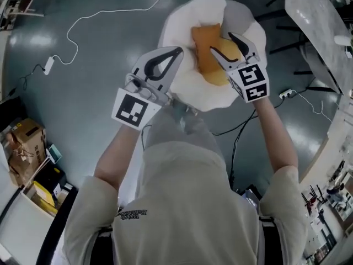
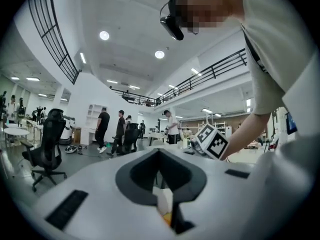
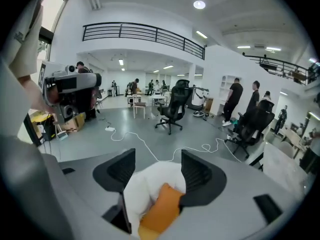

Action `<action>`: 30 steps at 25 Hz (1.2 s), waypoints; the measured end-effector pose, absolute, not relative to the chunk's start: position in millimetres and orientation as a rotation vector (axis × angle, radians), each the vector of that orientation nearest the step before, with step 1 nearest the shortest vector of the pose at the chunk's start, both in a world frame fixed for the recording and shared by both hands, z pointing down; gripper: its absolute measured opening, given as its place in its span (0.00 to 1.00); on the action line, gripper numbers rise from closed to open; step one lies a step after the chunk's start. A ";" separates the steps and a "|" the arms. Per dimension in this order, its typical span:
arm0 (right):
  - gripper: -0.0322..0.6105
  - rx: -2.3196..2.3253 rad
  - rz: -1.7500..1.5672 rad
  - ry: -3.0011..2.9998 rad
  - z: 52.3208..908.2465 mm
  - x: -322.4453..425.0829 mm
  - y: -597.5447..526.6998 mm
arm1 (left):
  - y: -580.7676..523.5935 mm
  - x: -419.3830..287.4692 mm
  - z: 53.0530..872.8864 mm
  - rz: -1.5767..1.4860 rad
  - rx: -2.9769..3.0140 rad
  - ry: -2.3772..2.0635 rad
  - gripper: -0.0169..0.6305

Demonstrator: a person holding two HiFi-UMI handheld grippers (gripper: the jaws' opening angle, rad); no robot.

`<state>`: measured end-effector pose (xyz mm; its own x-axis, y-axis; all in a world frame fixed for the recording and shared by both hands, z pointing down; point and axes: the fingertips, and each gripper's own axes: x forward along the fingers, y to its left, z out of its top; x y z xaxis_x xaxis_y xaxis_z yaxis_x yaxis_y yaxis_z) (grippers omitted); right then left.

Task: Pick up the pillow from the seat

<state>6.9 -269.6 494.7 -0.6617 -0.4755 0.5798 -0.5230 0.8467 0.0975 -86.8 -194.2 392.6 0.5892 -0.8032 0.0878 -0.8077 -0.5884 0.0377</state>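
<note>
- ok, i'm looking straight down: the orange soft fabric pillow (image 1: 205,57) lies in the middle of the round white fluffy seat (image 1: 182,21), on the side nearer the right hand.
- the right gripper (image 1: 220,41) is over the pillow, tilted down at it, and its fingers are well apart.
- in the right gripper view, pillow and seat show in the gap between those jaws, the orange closer to the right-hand jaw. they are not clamped on it, so nothing is held there.
- the left gripper (image 1: 177,51) is beside the seat's left edge, jaws tip to tip and empty.
- in the left gripper view only a sliver of white and orange shows low behind the closed jaws.
- the grey smooth floor (image 1: 110,65) is under it all, with a thin white cable (image 1: 83,20) looping off to the left.
</note>
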 end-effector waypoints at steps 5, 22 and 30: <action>0.49 0.818 0.130 -2.367 563.9 9.7 -312.4 | -230.1 -75.1 469.9 0.049 2.710 -1.299 0.04; 0.54 0.990 0.362 -2.174 869.0 28.8 -389.0 | -324.0 -65.1 745.7 0.060 2.584 -1.321 0.04; 0.74 1.009 0.375 -2.004 1000.2 57.3 -387.4 | -322.1 -36.7 860.1 0.111 2.540 -1.190 0.04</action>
<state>57.3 -387.4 1000.2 -0.3233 -0.5177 0.7921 -0.7693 0.6312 0.0985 -36.7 -322.1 860.1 0.6473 -0.7332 0.2085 -0.7590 -0.5950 0.2643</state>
